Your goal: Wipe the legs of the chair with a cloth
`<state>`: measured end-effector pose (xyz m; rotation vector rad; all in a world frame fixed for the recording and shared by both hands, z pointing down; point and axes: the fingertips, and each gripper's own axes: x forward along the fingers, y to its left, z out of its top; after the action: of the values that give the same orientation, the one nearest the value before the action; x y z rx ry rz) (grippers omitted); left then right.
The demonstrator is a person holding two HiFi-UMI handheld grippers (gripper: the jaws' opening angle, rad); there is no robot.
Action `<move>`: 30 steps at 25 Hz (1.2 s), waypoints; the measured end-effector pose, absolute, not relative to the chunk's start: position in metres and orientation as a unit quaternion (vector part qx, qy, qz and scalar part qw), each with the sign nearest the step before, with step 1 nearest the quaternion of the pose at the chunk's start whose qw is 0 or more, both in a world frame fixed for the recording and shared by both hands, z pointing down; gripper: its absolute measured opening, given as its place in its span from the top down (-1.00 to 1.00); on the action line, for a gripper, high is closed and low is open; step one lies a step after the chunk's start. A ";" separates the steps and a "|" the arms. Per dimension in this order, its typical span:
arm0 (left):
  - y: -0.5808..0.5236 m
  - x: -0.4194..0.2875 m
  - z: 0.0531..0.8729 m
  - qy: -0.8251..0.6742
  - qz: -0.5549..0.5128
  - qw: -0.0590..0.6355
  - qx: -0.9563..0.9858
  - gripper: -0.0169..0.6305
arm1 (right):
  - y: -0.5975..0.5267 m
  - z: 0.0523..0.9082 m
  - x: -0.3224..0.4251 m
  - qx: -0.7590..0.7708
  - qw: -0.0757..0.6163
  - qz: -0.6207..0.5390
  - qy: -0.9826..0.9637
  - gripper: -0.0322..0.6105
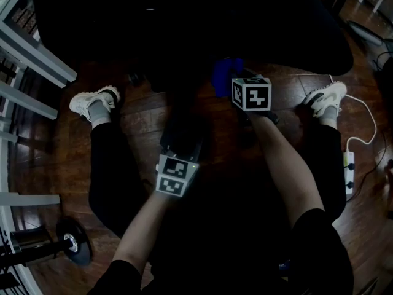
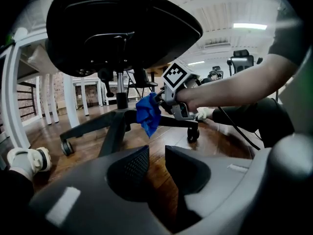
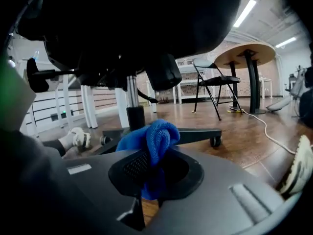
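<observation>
The black office chair's seat (image 1: 184, 23) fills the top of the dark head view. Its star base shows in the left gripper view, with a leg (image 2: 113, 131), a caster (image 2: 66, 147) and the centre column (image 2: 122, 89). My right gripper (image 3: 156, 155) is shut on a bunched blue cloth (image 3: 155, 137). It holds the cloth (image 2: 148, 114) just in front of the base hub, beside the column (image 3: 135, 115); I cannot tell if they touch. My left gripper (image 2: 156, 151) hangs lower and nearer to me, jaws apart with only floor between them. From above, the cloth (image 1: 225, 75) peeks out beside the right gripper's marker cube (image 1: 251, 94).
The person's white shoes (image 1: 93, 100) (image 1: 325, 97) flank the chair on the wooden floor. A white desk frame (image 1: 31, 54) runs along the left. A power strip with a white cable (image 1: 349, 171) lies at the right. A folding chair (image 3: 215, 82) and a round table (image 3: 247, 53) stand farther off.
</observation>
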<state>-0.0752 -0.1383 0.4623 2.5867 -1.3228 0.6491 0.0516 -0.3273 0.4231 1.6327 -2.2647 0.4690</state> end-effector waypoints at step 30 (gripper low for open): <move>-0.145 -0.038 0.481 -0.432 0.235 0.082 0.867 0.63 | -0.219 0.495 0.188 0.511 0.356 0.147 -0.768 0.75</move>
<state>-0.0377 -0.1452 0.4809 2.5898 -1.2891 0.7032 0.1881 -0.2192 0.4946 1.3209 -1.9844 0.3790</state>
